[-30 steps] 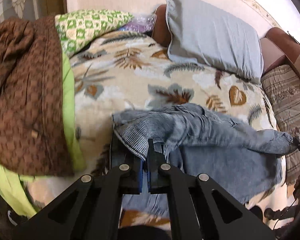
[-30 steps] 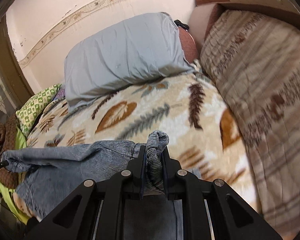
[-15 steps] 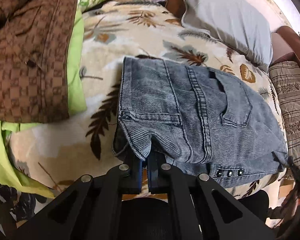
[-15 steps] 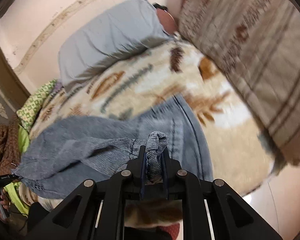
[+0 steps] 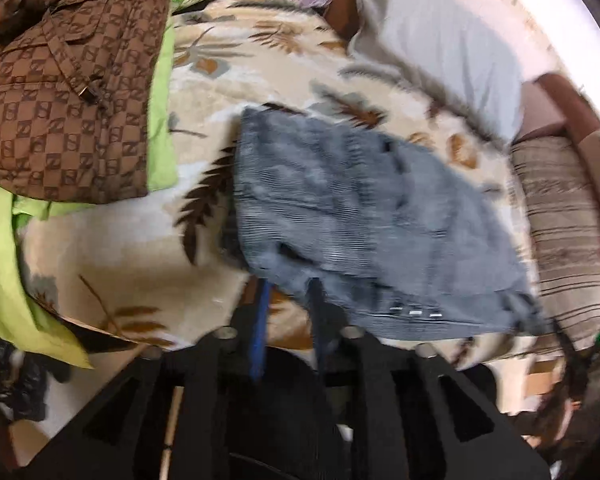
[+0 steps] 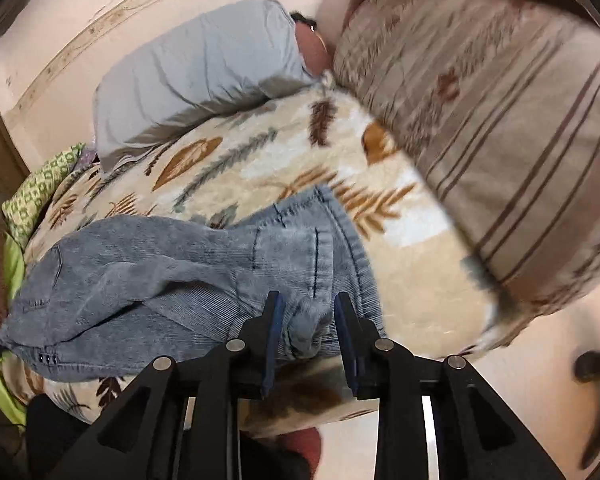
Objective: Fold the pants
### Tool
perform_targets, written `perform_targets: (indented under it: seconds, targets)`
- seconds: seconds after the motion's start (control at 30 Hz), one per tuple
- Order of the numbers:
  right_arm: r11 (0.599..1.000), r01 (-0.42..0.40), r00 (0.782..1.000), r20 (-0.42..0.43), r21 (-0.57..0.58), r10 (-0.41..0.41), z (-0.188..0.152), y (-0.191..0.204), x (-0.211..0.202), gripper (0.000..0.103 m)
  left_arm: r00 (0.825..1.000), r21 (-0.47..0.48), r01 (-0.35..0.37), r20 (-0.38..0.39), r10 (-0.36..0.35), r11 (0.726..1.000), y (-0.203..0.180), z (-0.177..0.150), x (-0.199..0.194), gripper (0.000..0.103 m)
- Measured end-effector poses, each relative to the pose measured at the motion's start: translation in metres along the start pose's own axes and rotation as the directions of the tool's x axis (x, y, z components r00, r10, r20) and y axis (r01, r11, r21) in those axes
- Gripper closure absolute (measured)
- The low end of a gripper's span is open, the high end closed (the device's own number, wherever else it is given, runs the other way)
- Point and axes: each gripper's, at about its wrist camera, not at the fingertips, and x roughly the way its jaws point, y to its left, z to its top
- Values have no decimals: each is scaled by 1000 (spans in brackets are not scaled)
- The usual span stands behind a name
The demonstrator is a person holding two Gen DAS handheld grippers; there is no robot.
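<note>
Grey-blue denim pants (image 5: 364, 216) lie folded over on the leaf-print blanket (image 5: 132, 240), near its front edge. They also show in the right wrist view (image 6: 188, 268). My left gripper (image 5: 290, 296) is open at the pants' near left corner, its jaws apart with the denim edge just ahead of them. My right gripper (image 6: 306, 308) is open at the near right corner, and a bunched fold of denim sits loose between its jaws. Both views are motion-blurred.
A grey pillow (image 5: 440, 52) lies at the back of the bed. A brown checked jacket (image 5: 60, 80) and lime green cloth (image 5: 4, 272) lie at the left. A striped brown cushion (image 6: 500, 128) stands at the right. The floor (image 6: 520, 344) lies beyond the bed's front edge.
Both grippers carried the pants' end toward the front edge, laying the denim flat, then opened and let go. Both have drawn back slightly from the cloth.
</note>
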Motion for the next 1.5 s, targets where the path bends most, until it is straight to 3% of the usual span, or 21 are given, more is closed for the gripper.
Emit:
perform_targets:
  seconds: [0.03, 0.1, 0.17, 0.3, 0.4, 0.47, 0.57, 0.63, 0.67, 0.7, 0.73, 0.87, 1.0, 1.27, 1.43, 1.5]
  targets:
    - [1000, -27, 1000, 7, -7, 27, 1, 7, -4, 69, 999, -11, 32, 16, -32, 999, -4, 1, -4, 52]
    - [992, -126, 992, -5, -7, 126, 4, 29, -3, 49, 997, -25, 76, 29, -75, 997, -11, 5, -2, 40]
    - [968, -250, 967, -49, 35, 252, 5, 47, 12, 47, 995, -43, 95, 8, -94, 995, -18, 9, 12, 40]
    - [903, -395, 894, -157, 171, 420, 4, 79, 58, 47, 990, -107, 125, -57, -132, 986, -20, 15, 45, 40]
    - [875, -419, 856, -215, 243, 470, 2, 101, 89, 47, 989, -133, 123, -64, -133, 983, -18, 18, 58, 40]
    - [864, -416, 842, -237, 284, 484, 1, 109, 107, 47, 989, -145, 117, -72, -128, 982, -16, 21, 66, 40]
    - [838, -414, 830, -232, 355, 508, -4, 115, 127, 47, 988, -161, 112, -89, -127, 981, -11, 25, 78, 43]
    - [833, -398, 828, -240, 384, 506, -10, 117, 136, 51, 986, -170, 111, -104, -130, 979, -9, 27, 84, 74]
    - [829, -396, 826, -240, 395, 510, -13, 118, 140, 67, 983, -178, 121, -115, -143, 977, -8, 29, 86, 79]
    - [818, -409, 819, -234, 404, 525, -14, 119, 142, 93, 981, -186, 130, -117, -153, 974, -7, 30, 87, 83]
    - [814, -418, 816, -226, 404, 531, -14, 119, 142, 97, 981, -190, 135, -112, -159, 972, -6, 31, 85, 86]
    - [812, -480, 812, -183, 330, 554, -9, 124, 115, 97, 984, -158, 155, -68, -167, 975, -10, 29, 61, 89]
    - [801, -522, 789, -192, 293, 584, -17, 121, 86, 98, 985, -123, 158, -53, -165, 980, -10, 18, 46, 89]
    - [813, -468, 782, -268, 347, 564, -53, 104, 103, 97, 986, -156, 88, -128, -108, 984, 5, -1, 80, 89]
    - [794, -449, 777, -259, 410, 573, -57, 91, 105, 86, 987, -122, 104, -114, -118, 987, 0, 2, 72, 86]
    - [773, -446, 783, -222, 450, 581, -57, 70, 94, 66, 986, -117, 117, -108, -129, 986, 0, 3, 69, 85]
